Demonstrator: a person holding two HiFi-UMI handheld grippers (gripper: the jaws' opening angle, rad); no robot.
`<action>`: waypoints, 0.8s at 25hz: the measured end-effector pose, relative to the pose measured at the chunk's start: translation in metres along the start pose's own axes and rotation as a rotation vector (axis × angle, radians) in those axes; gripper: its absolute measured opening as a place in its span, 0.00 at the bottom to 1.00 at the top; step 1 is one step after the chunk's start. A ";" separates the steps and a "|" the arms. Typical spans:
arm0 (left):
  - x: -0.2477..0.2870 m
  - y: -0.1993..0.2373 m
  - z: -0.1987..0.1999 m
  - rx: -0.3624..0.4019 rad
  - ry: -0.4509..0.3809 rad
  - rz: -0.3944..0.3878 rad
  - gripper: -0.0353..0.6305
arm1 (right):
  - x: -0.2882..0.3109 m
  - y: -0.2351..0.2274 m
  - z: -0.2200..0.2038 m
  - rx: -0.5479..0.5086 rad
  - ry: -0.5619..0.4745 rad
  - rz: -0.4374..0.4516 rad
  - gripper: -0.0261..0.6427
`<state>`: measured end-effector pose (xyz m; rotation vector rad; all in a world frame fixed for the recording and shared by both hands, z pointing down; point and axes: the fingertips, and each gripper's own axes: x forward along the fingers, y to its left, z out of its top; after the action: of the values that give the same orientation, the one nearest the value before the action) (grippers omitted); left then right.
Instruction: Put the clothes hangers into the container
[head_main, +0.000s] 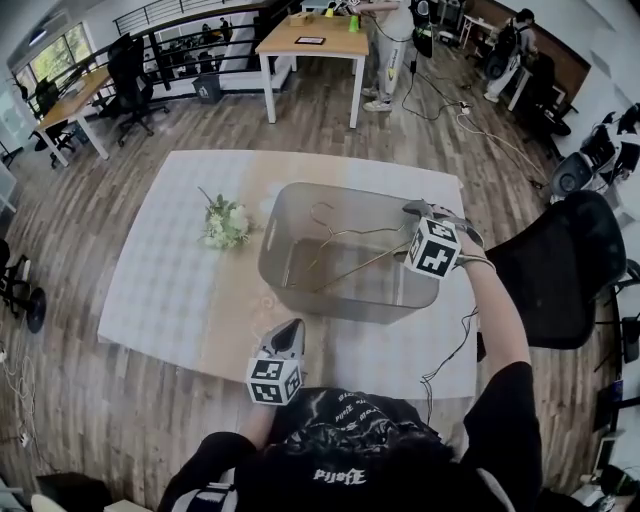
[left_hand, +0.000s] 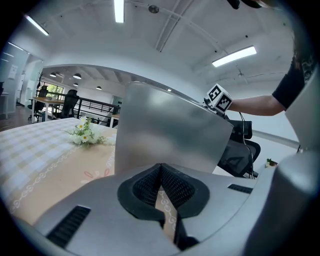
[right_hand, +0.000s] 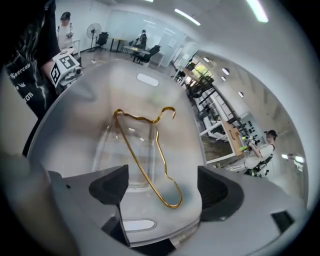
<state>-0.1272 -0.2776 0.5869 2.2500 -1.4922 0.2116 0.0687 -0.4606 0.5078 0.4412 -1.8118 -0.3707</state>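
Right gripper (right_hand: 160, 186): jaws spread wide, nothing between the pads, hanging over the bin's 3 o'clock rim.
Hanger (right_hand: 145, 160): gold wire, lying loose inside the bin, clear of both jaws, hook toward 11 o'clock in the head view; the wires cross, so there may be a second one under it.
Bin (head_main: 300, 200): translucent grey, mid-table (head_main: 170, 290).
Left gripper (left_hand: 161, 187): jaws pressed together, empty, low at the bin's 6 o'clock.
Flowers (head_main: 226, 222): small white bunch at the bin's 9 o'clock, just apart.
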 end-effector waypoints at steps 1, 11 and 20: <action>-0.002 -0.004 0.001 0.003 0.001 -0.009 0.08 | -0.009 -0.002 0.001 0.044 -0.046 -0.033 0.69; -0.007 -0.055 0.011 0.049 -0.026 -0.178 0.08 | -0.102 0.025 0.044 0.399 -0.493 -0.228 0.69; -0.024 -0.066 0.032 -0.012 -0.118 -0.256 0.08 | -0.140 0.090 0.032 0.674 -0.724 -0.341 0.69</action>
<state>-0.0812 -0.2495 0.5318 2.4520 -1.2387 -0.0076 0.0633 -0.3136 0.4235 1.2130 -2.5673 -0.1369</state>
